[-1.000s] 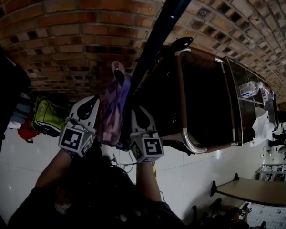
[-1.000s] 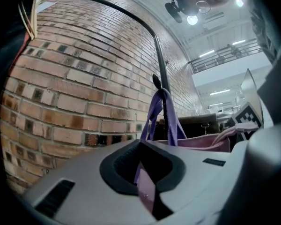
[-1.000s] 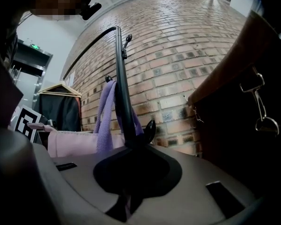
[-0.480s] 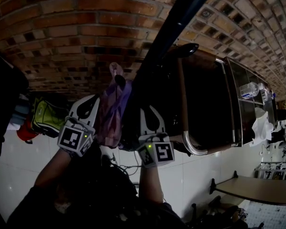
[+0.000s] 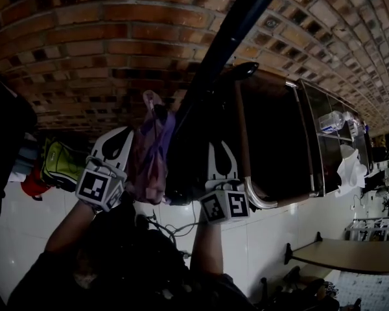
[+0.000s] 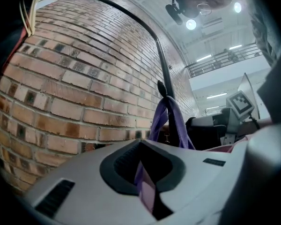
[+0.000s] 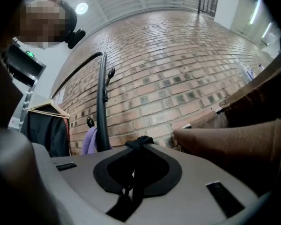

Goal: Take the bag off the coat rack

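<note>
Bag (image 5: pixel 149 157) purple-pink, limp; left jaws pinch its fabric, right jaws black strap (image 7: pixel 131 186).

Brick wall (image 5: pixel 117 44) across the bg. Green backpack (image 5: pixel 58 164) on the left w/ smth red (image 5: pixel 34 183) right beside it. Brown chair (image 5: pixel 272 135) w/ metal frame on the right, table (image 5: pixel 350 256) bottom corner, white tiles (image 5: pixel 13 238). Dark coat (image 7: pixel 49 132) on a hanger.

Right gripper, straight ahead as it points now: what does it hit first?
Probably the brick wall; the right gripper, shut on a black strap, points between the coat rack pole and the brown leather seat. Depth is hard to judge.
</note>
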### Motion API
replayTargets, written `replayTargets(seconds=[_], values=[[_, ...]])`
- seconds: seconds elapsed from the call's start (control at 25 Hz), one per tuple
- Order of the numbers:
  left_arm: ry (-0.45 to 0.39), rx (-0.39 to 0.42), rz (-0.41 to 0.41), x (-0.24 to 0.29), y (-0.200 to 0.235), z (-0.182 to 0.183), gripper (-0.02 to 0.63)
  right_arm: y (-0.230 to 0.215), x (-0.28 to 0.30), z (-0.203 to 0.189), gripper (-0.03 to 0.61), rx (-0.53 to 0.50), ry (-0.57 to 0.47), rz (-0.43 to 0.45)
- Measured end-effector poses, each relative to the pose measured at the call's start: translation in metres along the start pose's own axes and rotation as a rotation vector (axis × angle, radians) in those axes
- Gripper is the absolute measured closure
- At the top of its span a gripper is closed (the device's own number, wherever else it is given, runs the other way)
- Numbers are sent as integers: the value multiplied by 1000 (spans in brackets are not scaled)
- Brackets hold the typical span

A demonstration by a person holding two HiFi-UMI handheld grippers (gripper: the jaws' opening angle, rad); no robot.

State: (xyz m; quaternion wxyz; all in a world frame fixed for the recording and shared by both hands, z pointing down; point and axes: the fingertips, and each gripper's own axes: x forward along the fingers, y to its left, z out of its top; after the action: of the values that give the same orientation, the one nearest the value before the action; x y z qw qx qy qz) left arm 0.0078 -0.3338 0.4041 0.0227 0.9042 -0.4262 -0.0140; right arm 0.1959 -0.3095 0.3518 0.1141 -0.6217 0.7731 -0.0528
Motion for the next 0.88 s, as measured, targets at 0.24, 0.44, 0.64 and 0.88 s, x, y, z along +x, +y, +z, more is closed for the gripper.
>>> replayTargets(seconds=[0.24,0.44,0.64,0.88], values=[[-20,17,-8,1,1,16,597,-1,-5,26,534,-52,-41,1],[-38,20,-22,-1,-5,27,597,-5,-30,50,534,-51,-75,-26],[-68,43,-42,-13,-24,39,597,7,-58,56,534,-49,-77,6],[-80,46,-36,-39,-47,44,597,18,-96,44,534,-32,-36,31]])
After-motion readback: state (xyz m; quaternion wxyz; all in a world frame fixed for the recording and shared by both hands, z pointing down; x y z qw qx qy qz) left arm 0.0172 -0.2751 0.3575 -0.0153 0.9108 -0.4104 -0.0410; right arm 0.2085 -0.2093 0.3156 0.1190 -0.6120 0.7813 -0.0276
